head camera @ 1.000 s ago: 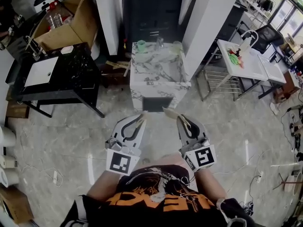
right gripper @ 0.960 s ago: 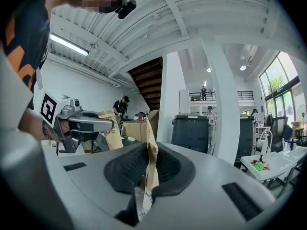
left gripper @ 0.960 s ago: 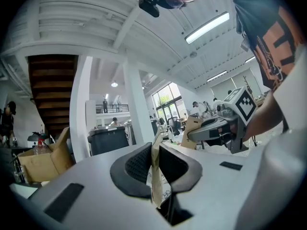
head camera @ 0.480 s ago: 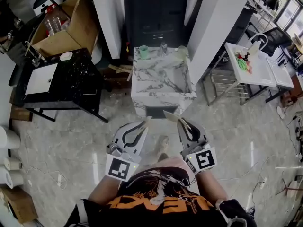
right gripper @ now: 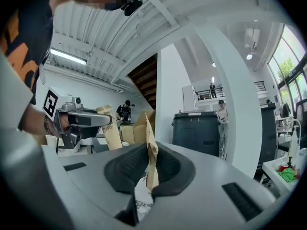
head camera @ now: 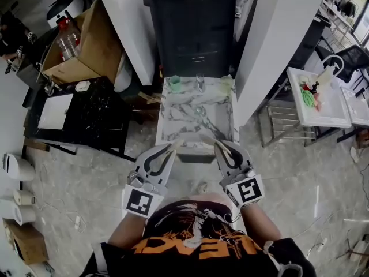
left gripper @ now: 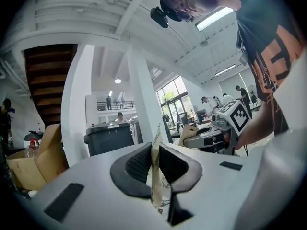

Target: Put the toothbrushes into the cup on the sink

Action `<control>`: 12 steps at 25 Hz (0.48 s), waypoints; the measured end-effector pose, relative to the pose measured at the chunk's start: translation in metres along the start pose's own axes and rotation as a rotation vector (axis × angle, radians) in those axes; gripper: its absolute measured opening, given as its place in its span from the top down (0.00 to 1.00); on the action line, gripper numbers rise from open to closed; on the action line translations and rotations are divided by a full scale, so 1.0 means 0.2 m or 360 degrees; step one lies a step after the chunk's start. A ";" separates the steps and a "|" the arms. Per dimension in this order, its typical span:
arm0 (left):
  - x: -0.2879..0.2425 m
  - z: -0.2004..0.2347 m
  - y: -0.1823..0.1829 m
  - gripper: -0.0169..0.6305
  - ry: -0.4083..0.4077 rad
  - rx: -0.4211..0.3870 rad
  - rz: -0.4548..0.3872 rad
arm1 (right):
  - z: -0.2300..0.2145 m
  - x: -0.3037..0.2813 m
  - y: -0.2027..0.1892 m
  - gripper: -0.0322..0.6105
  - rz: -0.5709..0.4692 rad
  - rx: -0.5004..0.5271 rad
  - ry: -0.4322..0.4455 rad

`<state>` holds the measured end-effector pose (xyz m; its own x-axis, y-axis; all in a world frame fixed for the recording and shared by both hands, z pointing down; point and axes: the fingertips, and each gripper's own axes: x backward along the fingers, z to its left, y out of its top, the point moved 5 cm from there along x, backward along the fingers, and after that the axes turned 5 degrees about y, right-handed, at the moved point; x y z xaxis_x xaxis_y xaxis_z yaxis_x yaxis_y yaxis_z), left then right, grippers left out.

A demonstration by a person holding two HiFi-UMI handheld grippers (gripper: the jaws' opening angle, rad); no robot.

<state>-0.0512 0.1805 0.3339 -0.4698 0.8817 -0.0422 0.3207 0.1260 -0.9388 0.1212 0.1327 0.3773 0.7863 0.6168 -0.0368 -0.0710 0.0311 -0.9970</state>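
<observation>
We are seeing a white sink (head camera: 173, 120) veined in grey, a green cup (head camera: 174, 83), tan toothbrush packets (left gripper: 156, 169) and a black bin (head camera: 193, 33).

Each of the two toothbrushes is in a flat tan paper sleeve. The left toothbrush (left gripper: 156, 171) stands edge-up, pinched in the left hand-held gripper (head camera: 168, 152). The right toothbrush (right gripper: 149, 159) is pinched the same way in the right hand-held gripper (head camera: 220, 148). Both sleeves poke past the tips toward 12 o'clock, at the 6 o'clock edge of the marble sink (head camera: 173, 118). On its far rim stand a green cup (head camera: 174, 83) at 11 o'clock, a glass (head camera: 200, 82) at 12 and a pale cup (head camera: 226, 83) at 1, all upright.
</observation>
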 end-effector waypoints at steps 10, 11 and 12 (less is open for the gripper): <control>-0.38 0.08 0.01 0.90 0.0041 -0.0073 0.0060 | -0.42 -0.16 -0.04 0.88 -0.0048 -0.0021 0.0025; -0.39 0.10 -0.01 0.90 0.0046 -0.0073 0.0059 | -0.43 -0.18 -0.04 0.88 -0.0047 -0.0022 0.0027; -0.41 0.12 -0.02 0.90 0.0051 -0.0076 0.0058 | -0.44 -0.20 -0.04 0.88 -0.0045 -0.0022 0.0028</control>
<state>-0.0336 0.0967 0.3327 -0.4310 0.9001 -0.0641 0.3761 0.1146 -0.9195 0.1440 0.0377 0.3814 0.7984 0.6020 -0.0096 -0.0402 0.0374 -0.9985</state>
